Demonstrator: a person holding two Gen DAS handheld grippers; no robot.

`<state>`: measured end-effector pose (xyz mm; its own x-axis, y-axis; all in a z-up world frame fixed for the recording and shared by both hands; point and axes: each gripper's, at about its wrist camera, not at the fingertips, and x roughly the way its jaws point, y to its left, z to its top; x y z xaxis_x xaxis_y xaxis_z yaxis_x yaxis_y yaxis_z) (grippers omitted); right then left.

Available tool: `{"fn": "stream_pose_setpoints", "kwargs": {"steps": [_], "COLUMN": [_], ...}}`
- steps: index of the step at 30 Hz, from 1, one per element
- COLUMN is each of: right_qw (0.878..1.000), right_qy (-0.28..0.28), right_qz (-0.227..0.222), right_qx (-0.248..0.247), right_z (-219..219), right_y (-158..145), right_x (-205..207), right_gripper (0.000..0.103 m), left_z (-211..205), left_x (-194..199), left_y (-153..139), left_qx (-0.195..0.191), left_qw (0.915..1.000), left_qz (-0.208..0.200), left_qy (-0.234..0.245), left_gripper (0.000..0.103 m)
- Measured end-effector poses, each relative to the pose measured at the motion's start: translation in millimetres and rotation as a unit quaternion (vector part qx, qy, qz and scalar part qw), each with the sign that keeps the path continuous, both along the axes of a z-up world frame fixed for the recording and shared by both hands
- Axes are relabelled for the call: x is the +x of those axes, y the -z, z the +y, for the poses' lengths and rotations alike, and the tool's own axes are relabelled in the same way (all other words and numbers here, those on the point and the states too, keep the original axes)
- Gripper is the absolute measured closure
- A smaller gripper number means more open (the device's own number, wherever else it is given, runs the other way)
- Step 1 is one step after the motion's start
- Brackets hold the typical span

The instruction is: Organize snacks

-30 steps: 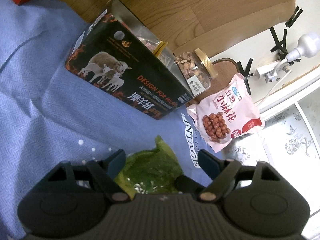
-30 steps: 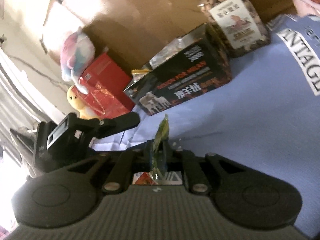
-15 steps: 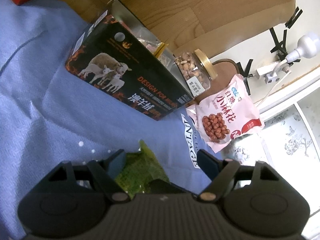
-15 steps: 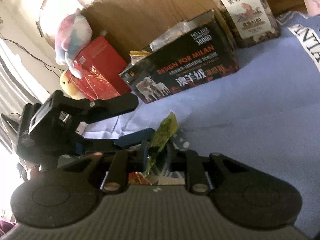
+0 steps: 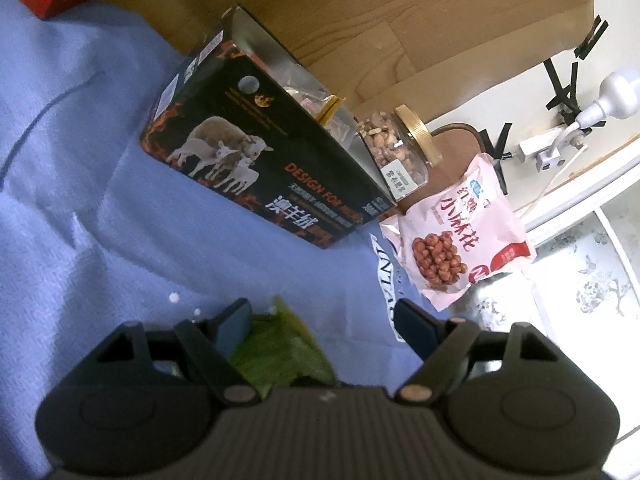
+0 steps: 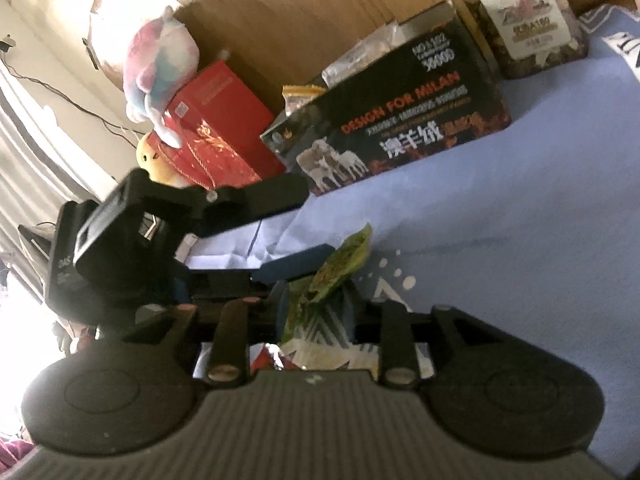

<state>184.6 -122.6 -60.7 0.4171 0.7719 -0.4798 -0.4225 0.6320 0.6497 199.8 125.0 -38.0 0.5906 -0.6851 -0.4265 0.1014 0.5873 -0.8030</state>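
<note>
A small green snack packet [image 6: 336,268] stands between the fingers of my right gripper [image 6: 316,304], which is shut on it above the blue cloth. The same packet [image 5: 280,352] shows low in the left wrist view, beside the left finger of my open left gripper [image 5: 324,320]. The left gripper's body [image 6: 132,240] sits just left of the packet in the right wrist view. The black open-top box [image 5: 260,164] with sheep on its side holds several snack packets and stands ahead; it also shows in the right wrist view [image 6: 400,128].
A jar of nuts [image 5: 400,156] with a gold lid stands by the box's right end, a pink snack bag [image 5: 460,232] beyond it. A red gift box [image 6: 216,128] and plush toys [image 6: 160,64] stand to the left. Blue cloth [image 5: 80,200] covers the surface. Another packet [image 6: 332,352] lies under my right gripper.
The right gripper has lifted and tilted with the green packet. The left gripper has come closer beside it, its fingers still apart.
</note>
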Motion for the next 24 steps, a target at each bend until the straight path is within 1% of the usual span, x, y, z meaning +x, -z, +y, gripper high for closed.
{"fn": "stream_pose_setpoints", "kwargs": {"steps": [3, 5, 7, 13, 15, 17, 18, 21, 24], "right_qw": [1.000, 1.000, 1.000, 0.999, 0.999, 0.999, 0.999, 0.999, 0.996], "right_qy": [0.002, 0.001, -0.002, 0.006, 0.011, 0.023, 0.025, 0.032, 0.045], "right_qz": [0.004, 0.008, 0.015, 0.027, 0.027, 0.022, 0.023, 0.036, 0.066], "right_qx": [-0.003, 0.009, 0.022, 0.031, 0.023, 0.000, -0.006, 0.009, 0.038], "right_z": [3, 2, 1, 0, 2, 5, 5, 1, -8], "right_y": [1, 1, 1, 2, 1, 1, 2, 6, 10], "right_x": [1, 1, 1, 7, 10, 13, 14, 15, 16], "right_gripper": [0.069, 0.061, 0.056, 0.054, 0.057, 0.080, 0.080, 0.080, 0.083], "left_z": [1, 2, 1, 2, 3, 4, 5, 7, 8], "left_x": [0, 0, 0, 1, 1, 1, 1, 2, 3], "left_y": [0, 0, 0, 0, 0, -1, -1, 0, 1], "left_qx": [0.003, 0.000, 0.000, 0.002, 0.004, 0.011, 0.009, 0.003, -0.006], "left_qw": [1.0000, 1.0000, 1.0000, 1.0000, 1.0000, 0.9999, 0.9999, 1.0000, 1.0000], "left_qz": [-0.001, 0.000, 0.000, 0.000, -0.001, -0.003, -0.003, -0.001, 0.001], "left_qy": [-0.003, -0.002, -0.001, -0.003, -0.006, -0.011, -0.011, -0.009, -0.005], "left_gripper": [0.023, 0.023, 0.023, 0.023, 0.023, 0.023, 0.023, 0.023, 0.023]}}
